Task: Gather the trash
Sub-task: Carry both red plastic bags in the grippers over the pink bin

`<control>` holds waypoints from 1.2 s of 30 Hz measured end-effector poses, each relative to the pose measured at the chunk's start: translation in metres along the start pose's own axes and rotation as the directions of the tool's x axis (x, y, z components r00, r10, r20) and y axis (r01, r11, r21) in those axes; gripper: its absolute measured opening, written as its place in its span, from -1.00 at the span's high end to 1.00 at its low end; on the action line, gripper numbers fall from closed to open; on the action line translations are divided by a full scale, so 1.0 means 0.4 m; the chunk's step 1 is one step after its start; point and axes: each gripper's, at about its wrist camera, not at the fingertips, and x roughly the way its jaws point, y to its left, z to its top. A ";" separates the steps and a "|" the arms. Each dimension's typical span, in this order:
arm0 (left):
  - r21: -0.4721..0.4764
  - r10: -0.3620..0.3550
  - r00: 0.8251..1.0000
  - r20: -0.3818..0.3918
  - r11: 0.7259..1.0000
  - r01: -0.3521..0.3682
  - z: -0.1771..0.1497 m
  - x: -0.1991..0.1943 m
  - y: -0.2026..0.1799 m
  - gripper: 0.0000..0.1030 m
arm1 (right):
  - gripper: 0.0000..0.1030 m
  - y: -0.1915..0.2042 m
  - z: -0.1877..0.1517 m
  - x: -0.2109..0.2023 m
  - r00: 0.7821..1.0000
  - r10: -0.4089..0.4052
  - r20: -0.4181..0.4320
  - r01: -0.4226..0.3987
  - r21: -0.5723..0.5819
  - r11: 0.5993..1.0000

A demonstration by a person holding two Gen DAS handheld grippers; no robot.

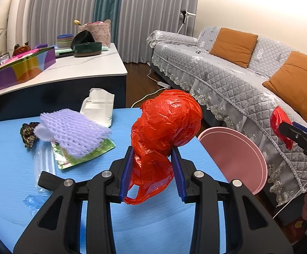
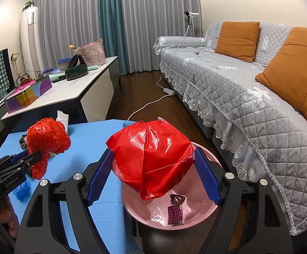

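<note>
My left gripper (image 1: 153, 165) is shut on a crumpled red plastic bag (image 1: 166, 122) held above the blue table (image 1: 9, 169); it also shows in the right wrist view (image 2: 47, 137). My right gripper (image 2: 153, 167) is shut on a smooth red plastic wrapper (image 2: 151, 154), held over the pink bin (image 2: 204, 213) beside the table. The bin holds a few small wrappers (image 2: 174, 211). On the table lie a purple foam net (image 1: 75, 131), a green foil packet (image 1: 85, 156), a white paper bag (image 1: 99, 105), a dark wrapper (image 1: 28, 134) and a clear plastic sleeve (image 1: 43, 165).
A grey-covered sofa (image 2: 248, 89) with orange cushions runs along the right. A white counter (image 1: 79, 67) with bowls and a colourful box stands behind the table. A power strip and cable (image 2: 168, 91) lie on the wooden floor. A blue scrap (image 2: 22, 190) lies near the table's front.
</note>
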 end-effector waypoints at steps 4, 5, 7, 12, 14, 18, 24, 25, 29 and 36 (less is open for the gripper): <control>0.019 -0.009 1.000 0.001 1.000 0.009 0.001 0.009 -0.017 0.32 | -0.48 -0.014 -0.001 0.003 1.000 -0.012 0.002 0.012 0.008 1.000; 0.021 -0.012 1.000 0.001 1.000 0.012 0.001 0.011 -0.020 0.32 | -0.48 -0.018 -0.002 0.004 1.000 -0.017 0.001 0.017 0.010 1.000; 0.029 -0.022 1.000 0.001 0.999 0.022 0.002 0.017 -0.031 0.32 | -0.48 -0.024 -0.006 0.010 1.000 -0.025 -0.005 0.025 0.013 1.000; 0.053 -0.055 0.998 -0.002 0.997 0.055 0.009 0.036 -0.072 0.32 | -0.48 -0.038 -0.014 0.029 0.999 -0.047 -0.015 0.047 0.012 0.999; 0.070 -0.070 0.998 0.001 0.995 0.070 0.015 0.044 -0.095 0.32 | -0.48 -0.044 -0.016 0.038 0.998 -0.061 -0.019 0.061 0.012 0.998; 0.101 -0.101 0.995 -0.001 0.990 0.100 0.027 0.072 -0.146 0.32 | -0.48 -0.065 -0.019 0.053 0.996 -0.085 -0.025 0.085 0.023 0.996; 0.132 -0.136 0.991 -0.011 0.982 0.136 0.042 0.113 -0.217 0.32 | -0.48 -0.110 -0.034 0.075 0.990 -0.134 -0.039 0.135 0.034 0.990; 0.136 -0.139 0.990 -0.012 0.981 0.139 0.044 0.119 -0.225 0.32 | -0.48 -0.116 -0.036 0.078 0.989 -0.139 -0.041 0.141 0.038 0.989; 0.147 -0.155 0.988 -0.021 0.977 0.156 0.053 0.149 -0.258 0.32 | -0.48 -0.143 -0.041 0.092 0.985 -0.166 -0.049 0.169 0.054 0.984; 0.163 -0.172 0.985 -0.033 0.971 0.175 0.066 0.186 -0.300 0.32 | -0.48 -0.167 -0.043 0.104 0.980 -0.193 -0.046 0.196 0.069 0.978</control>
